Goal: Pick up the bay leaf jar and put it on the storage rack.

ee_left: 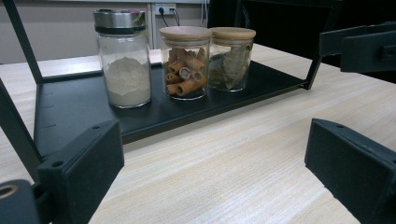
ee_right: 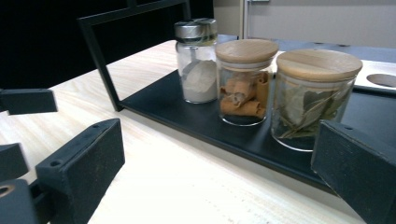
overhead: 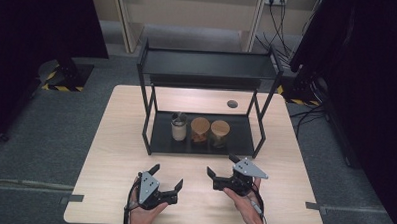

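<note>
Three glass jars stand in a row on the lower tray (overhead: 238,138) of a black two-tier rack. A metal-lidded jar of white powder (overhead: 178,127) (ee_left: 123,60) (ee_right: 197,63) is at the left. In the middle is a wooden-lidded jar of rolled brown sticks (overhead: 200,130) (ee_left: 185,63) (ee_right: 244,84). At the right is a wooden-lidded jar of dried leaves (overhead: 219,132) (ee_left: 230,58) (ee_right: 312,98). My left gripper (overhead: 168,176) (ee_left: 215,172) is open over the near table. My right gripper (overhead: 222,164) (ee_right: 219,177) is open too, just in front of the tray. Neither holds anything.
The rack's upper shelf (overhead: 208,65) overhangs the jars, carried on thin black posts (overhead: 147,115). A round cable hole (overhead: 232,103) lies in the light wood table (overhead: 110,154) behind the rack. Dark curtains flank the table.
</note>
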Demonstrator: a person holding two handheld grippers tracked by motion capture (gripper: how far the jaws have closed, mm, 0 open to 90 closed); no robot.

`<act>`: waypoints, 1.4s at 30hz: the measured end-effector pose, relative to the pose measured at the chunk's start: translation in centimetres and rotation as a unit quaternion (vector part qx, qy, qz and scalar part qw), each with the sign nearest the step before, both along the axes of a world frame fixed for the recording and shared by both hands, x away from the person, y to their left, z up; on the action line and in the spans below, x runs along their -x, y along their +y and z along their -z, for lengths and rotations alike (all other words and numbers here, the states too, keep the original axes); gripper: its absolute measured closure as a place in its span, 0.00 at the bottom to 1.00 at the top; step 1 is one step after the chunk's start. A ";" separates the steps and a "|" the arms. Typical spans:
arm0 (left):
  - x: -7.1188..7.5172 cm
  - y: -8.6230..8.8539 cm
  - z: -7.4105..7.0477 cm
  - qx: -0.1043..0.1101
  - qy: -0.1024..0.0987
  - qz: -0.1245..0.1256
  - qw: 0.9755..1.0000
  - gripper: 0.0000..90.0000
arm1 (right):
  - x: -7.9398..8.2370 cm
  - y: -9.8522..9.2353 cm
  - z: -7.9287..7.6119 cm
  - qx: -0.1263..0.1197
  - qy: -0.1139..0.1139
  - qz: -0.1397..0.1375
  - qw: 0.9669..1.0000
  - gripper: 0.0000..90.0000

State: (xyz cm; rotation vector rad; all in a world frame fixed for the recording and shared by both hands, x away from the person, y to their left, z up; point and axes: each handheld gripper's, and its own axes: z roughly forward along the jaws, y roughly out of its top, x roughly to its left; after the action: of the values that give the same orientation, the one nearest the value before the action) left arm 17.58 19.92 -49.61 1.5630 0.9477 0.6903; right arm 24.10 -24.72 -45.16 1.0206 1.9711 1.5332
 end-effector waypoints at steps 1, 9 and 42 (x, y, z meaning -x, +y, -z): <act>0.0 0.0 0.0 -0.001 -0.001 0.000 1.000 0.04 | 0.1 0.0 0.0 0.000 0.000 -0.002 1.000 0.03; 0.0 0.2 0.0 0.007 0.003 0.002 1.000 0.04 | 0.9 0.0 0.4 0.004 0.000 -0.010 1.000 0.03; 0.1 0.2 0.0 0.008 0.002 0.002 1.000 0.04 | 1.1 -0.1 1.0 0.006 0.006 -0.004 1.000 0.03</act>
State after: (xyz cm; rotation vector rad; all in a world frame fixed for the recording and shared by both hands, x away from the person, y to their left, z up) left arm 17.48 20.10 -49.57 1.5521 0.9507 0.6756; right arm 23.03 -24.85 -46.16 1.0206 1.9930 1.5223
